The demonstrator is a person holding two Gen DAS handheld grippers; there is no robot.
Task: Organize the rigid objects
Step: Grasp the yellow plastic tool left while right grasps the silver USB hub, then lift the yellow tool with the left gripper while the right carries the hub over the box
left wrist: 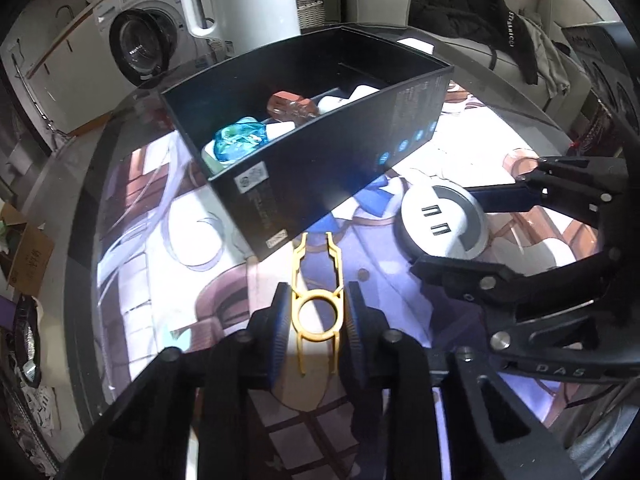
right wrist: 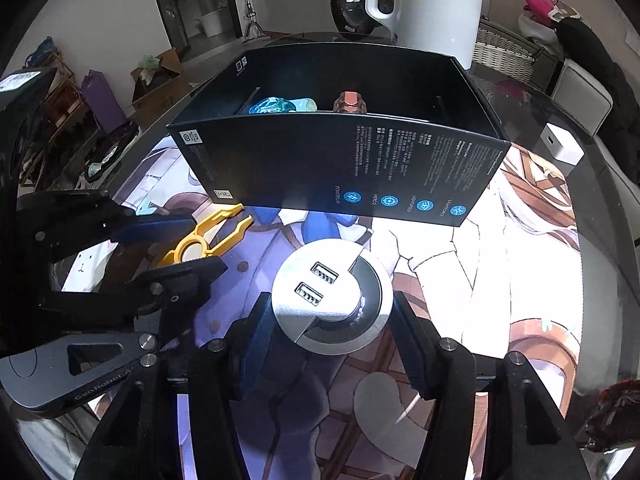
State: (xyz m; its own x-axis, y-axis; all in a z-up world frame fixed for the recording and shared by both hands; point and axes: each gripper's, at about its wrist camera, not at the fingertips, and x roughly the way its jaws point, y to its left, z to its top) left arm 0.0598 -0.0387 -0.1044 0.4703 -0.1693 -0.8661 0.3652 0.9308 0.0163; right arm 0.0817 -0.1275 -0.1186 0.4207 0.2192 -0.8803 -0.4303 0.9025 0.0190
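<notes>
A yellow plastic puller (left wrist: 318, 312) lies on the printed mat, just in front of the black box (left wrist: 320, 168). My left gripper (left wrist: 317, 286) is shut on its ring, one blue pad on each side. In the right wrist view the same puller (right wrist: 200, 246) sits between the left gripper's fingers (right wrist: 160, 226). A round silver USB hub (right wrist: 332, 292) with two ports is tilted on its stem between the pads of my right gripper (right wrist: 332, 298), which press its rim. The hub (left wrist: 440, 220) and right gripper (left wrist: 444, 230) also show at the right of the left wrist view.
The open black box (right wrist: 320, 160) holds a blue translucent item (left wrist: 240, 142), a brown faceted piece (left wrist: 292, 106) and white items (left wrist: 360, 94). Behind it stands a white jug (right wrist: 432, 0). A small white cube (right wrist: 560, 148) sits at the right on the round table's dark rim (right wrist: 600, 208).
</notes>
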